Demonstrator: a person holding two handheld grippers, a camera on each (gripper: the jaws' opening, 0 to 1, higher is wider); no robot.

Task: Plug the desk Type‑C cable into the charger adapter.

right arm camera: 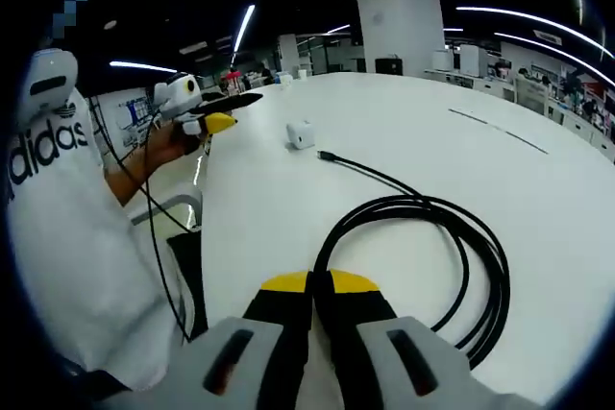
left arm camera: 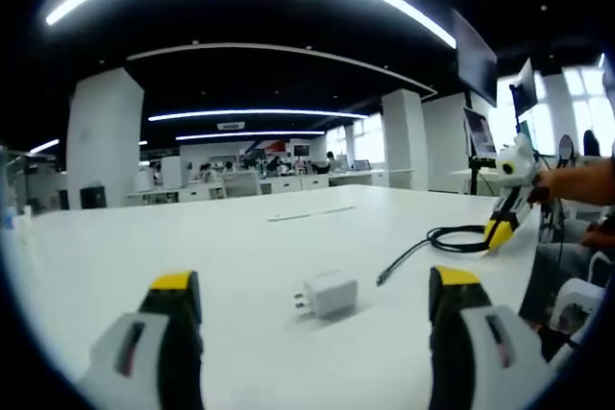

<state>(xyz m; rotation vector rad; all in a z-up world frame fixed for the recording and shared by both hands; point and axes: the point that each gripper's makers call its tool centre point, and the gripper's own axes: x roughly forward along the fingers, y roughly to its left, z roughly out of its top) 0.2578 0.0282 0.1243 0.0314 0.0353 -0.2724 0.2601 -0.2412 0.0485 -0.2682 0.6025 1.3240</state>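
- One white table (left arm camera: 240, 237) is seen, wide and rounded; its near edge is cut off in the left gripper view behind the jaws.
- One person is partly shown in the right gripper view: a white printed shirt (right arm camera: 67, 237) and a forearm, the rest cut off by the picture's edge.
- One black Type-C cable (right arm camera: 423, 237) is laid on the table in a loose coil, with a straight length running out to its plug, which is pointed toward the adapter and kept apart from it. The plug end is too small to be made out in detail.
- Two grippers are counted. The left gripper (left arm camera: 317, 309) is held with its yellow-tipped jaws spread wide, nothing between them. The right gripper (right arm camera: 320, 285) is seen with its jaws pressed together, nothing caught, just before the coil.
- One white charger adapter (left arm camera: 329, 294) is lying on the table beyond the left jaws, prongs to the left.
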